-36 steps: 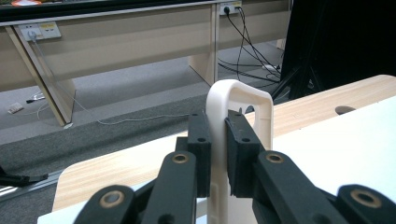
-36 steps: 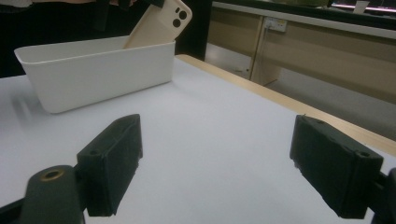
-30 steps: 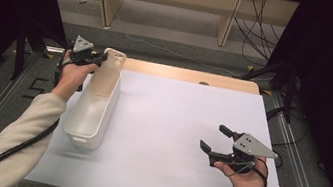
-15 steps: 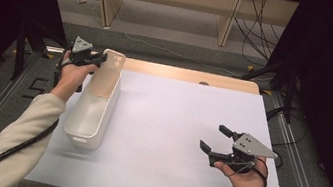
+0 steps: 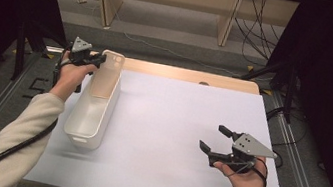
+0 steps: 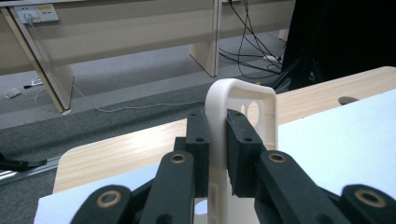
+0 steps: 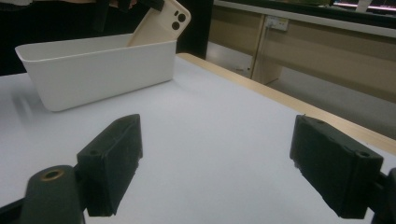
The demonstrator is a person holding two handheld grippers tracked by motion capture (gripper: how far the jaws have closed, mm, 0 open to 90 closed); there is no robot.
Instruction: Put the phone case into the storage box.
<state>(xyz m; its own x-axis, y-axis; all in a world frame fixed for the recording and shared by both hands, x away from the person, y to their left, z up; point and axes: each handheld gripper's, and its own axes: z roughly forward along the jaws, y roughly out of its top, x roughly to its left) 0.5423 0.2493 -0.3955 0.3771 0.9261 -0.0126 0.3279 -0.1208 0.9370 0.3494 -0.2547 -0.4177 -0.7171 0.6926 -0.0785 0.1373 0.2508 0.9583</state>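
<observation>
Item: cream phone case [image 5: 108,71], held by the left gripper [image 5: 90,59] at the far end of a white bin [image 5: 92,112]. Status, as judged from how things lie: the case is grasped and tilted, its lower part down inside the bin and its upper end standing above the far rim; whether the lower edge touches the bin floor cannot be told. If the work is to deposit the case, what remains is to lower it and let go; if to extract it, the lift is barely begun. Left fingers [image 6: 242,140]: closed on the case's thin side edge, one pad on each face, in the left gripper view. Right gripper [image 5: 219,141]: idle above the bare sheet, well apart from the bin, fingers [image 7: 114,151] spread wide with nothing between them. Materials: case is smooth matte moulded plastic, rectangular with rounded corners, round camera cut-outs near its upper end [image 7: 176,22]. Bin is an oblong, rounded-corner tub of opaque white plastic, walls thin and slightly flared, interior otherwise empty as far as visible. Desk [image 5: 197,76] is pale wood-grain laminate, covered across most of its top by a flat, matte white sheet [image 5: 174,125]. Finger pads are black, blocky, with small screw holes.
</observation>
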